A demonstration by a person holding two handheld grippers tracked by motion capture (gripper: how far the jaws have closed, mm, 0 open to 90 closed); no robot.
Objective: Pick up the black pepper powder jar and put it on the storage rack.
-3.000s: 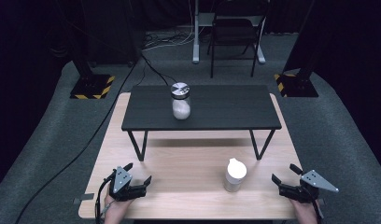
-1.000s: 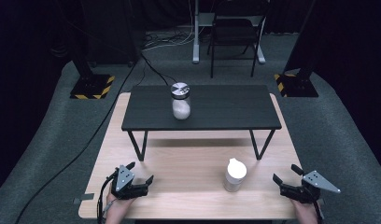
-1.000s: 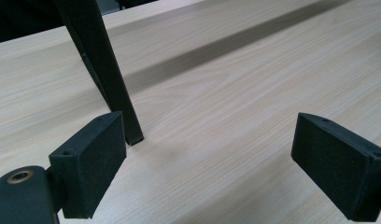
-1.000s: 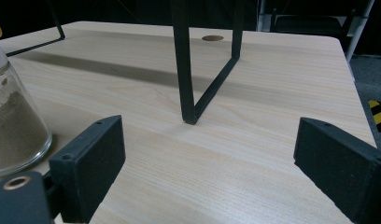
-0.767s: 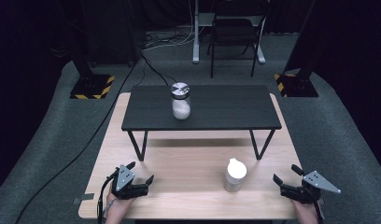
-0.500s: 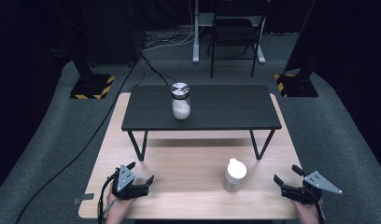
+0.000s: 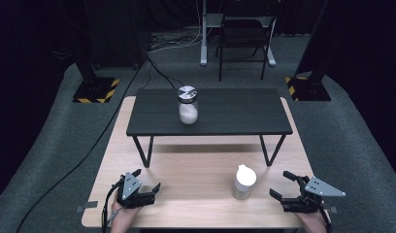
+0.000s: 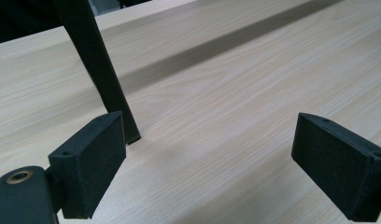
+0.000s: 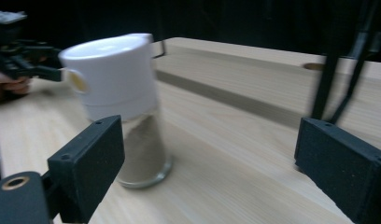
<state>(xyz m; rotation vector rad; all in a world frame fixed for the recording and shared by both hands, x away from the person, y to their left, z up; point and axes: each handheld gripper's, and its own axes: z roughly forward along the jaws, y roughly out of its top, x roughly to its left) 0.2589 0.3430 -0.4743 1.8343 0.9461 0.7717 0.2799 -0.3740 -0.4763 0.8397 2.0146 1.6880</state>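
Bare wood of the light table between left gripper and right gripper, broken by a white-capped shaker upright just beside the right gripper. Behind it, a low black bench spanning the table, open passage underneath between thin legs; one leg directly ahead of the left jaws. On the bench top, a lidded glass jar left of centre, otherwise free surface.
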